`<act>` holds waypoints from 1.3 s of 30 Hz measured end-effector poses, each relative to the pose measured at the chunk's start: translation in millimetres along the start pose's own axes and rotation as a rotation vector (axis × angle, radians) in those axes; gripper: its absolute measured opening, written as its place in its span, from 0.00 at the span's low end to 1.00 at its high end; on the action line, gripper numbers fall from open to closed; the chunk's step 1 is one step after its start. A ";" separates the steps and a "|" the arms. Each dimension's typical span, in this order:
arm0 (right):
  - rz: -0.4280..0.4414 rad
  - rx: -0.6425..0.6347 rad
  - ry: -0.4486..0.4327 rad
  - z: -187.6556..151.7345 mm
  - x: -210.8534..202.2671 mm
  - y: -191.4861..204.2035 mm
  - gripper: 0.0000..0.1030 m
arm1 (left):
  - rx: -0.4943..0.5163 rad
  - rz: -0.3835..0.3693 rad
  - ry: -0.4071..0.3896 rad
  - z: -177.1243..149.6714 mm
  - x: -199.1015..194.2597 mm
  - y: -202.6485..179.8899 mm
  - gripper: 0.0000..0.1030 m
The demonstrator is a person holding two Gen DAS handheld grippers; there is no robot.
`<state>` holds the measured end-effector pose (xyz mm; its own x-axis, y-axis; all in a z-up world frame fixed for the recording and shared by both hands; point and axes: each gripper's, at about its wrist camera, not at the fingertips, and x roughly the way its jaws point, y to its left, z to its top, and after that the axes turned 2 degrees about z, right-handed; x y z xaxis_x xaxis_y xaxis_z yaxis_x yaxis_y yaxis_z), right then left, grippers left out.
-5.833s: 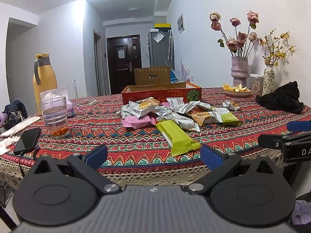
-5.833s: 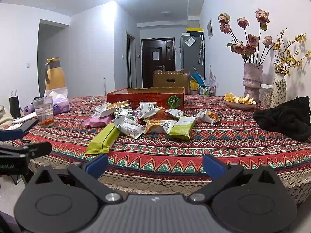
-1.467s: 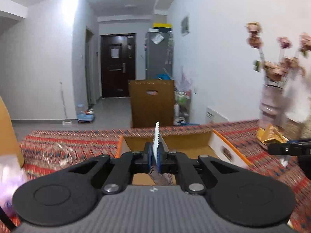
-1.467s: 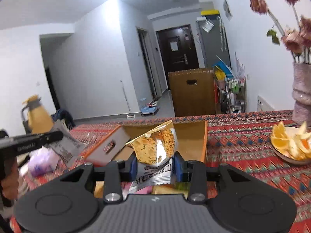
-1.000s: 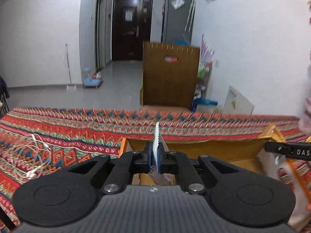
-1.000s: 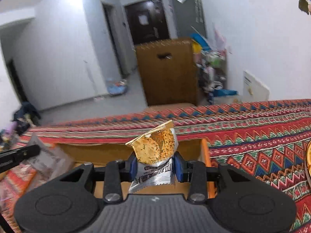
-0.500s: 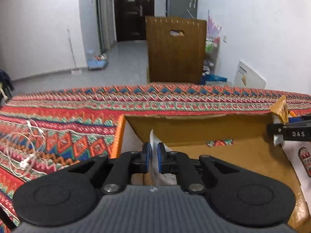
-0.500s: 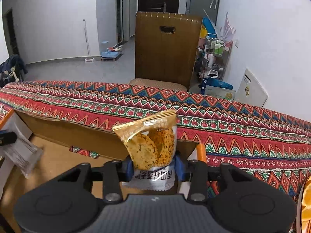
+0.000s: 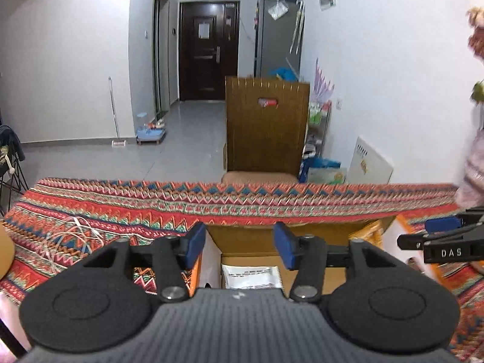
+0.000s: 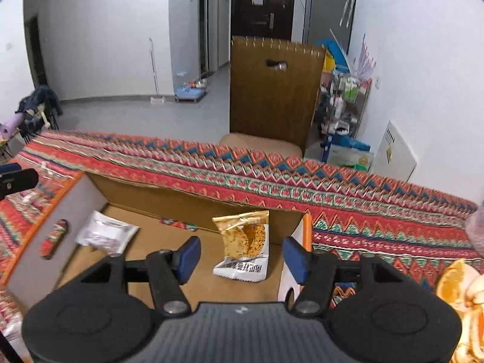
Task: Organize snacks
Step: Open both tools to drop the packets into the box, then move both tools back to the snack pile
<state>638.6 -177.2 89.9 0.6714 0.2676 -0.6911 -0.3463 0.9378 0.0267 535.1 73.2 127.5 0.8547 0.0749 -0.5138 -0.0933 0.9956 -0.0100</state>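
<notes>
An open cardboard box (image 10: 187, 199) with an orange outside stands on the patterned tablecloth. In the right wrist view my right gripper (image 10: 240, 255) is open above the box's right end, and a gold-and-silver cracker packet (image 10: 243, 249) lies on the box floor between its fingers. A silver-white packet (image 10: 106, 236) lies at the box's left end. In the left wrist view my left gripper (image 9: 239, 243) is open above the box (image 9: 302, 233), with the silver-white packet (image 9: 251, 276) on the floor below it. The right gripper (image 9: 444, 239) shows at the right edge there.
A plate of orange slices (image 10: 459, 287) sits right of the box. White cables (image 9: 69, 236) lie on the tablecloth (image 9: 211, 199) to the left. A brown chair back (image 9: 267, 127) stands behind the table's far edge. A vase (image 9: 472, 175) stands at far right.
Both grippers have opened and let go of their packets, which now lie on the box floor. Both grippers have lifted a little above the box.
</notes>
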 end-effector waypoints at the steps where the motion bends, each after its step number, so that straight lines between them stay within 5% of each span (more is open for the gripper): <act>1: 0.005 0.002 -0.015 -1.5 -12.8 1.0 0.69 | -0.009 -0.005 -0.013 1.5 -14.1 0.0 0.60; 2: 0.005 0.007 -0.031 -3.8 -27.2 1.9 0.77 | -0.013 -0.008 -0.021 2.7 -23.1 0.7 0.61; 7: 0.001 0.016 -0.117 -25.5 -94.2 3.9 0.85 | -0.019 -0.014 -0.078 -7.4 -87.5 -3.1 0.78; 10: 0.011 0.030 -0.173 -50.0 -134.4 3.1 0.91 | -0.008 -0.027 -0.112 -27.7 -131.8 -8.3 0.81; 20: 0.052 0.024 -0.357 -172.2 -253.3 8.0 0.96 | 0.029 -0.137 -0.221 -135.0 -261.7 -14.9 0.96; 23: 0.038 0.008 -0.380 -211.7 -274.2 16.8 0.96 | 0.043 -0.114 -0.232 -170.6 -286.2 -20.4 0.97; 30: 0.091 -0.027 -0.406 -308.3 -298.0 40.5 1.00 | 0.059 -0.096 -0.211 -241.6 -315.8 -27.8 0.99; 39: 0.047 0.028 -0.345 -391.3 -305.8 49.6 1.00 | 0.047 -0.112 -0.036 -307.4 -312.5 -25.9 0.99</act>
<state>159.7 -299.1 20.0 0.8385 0.3656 -0.4040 -0.3675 0.9269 0.0761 113.5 6.7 24.6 0.8763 -0.0360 -0.4805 0.0273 0.9993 -0.0252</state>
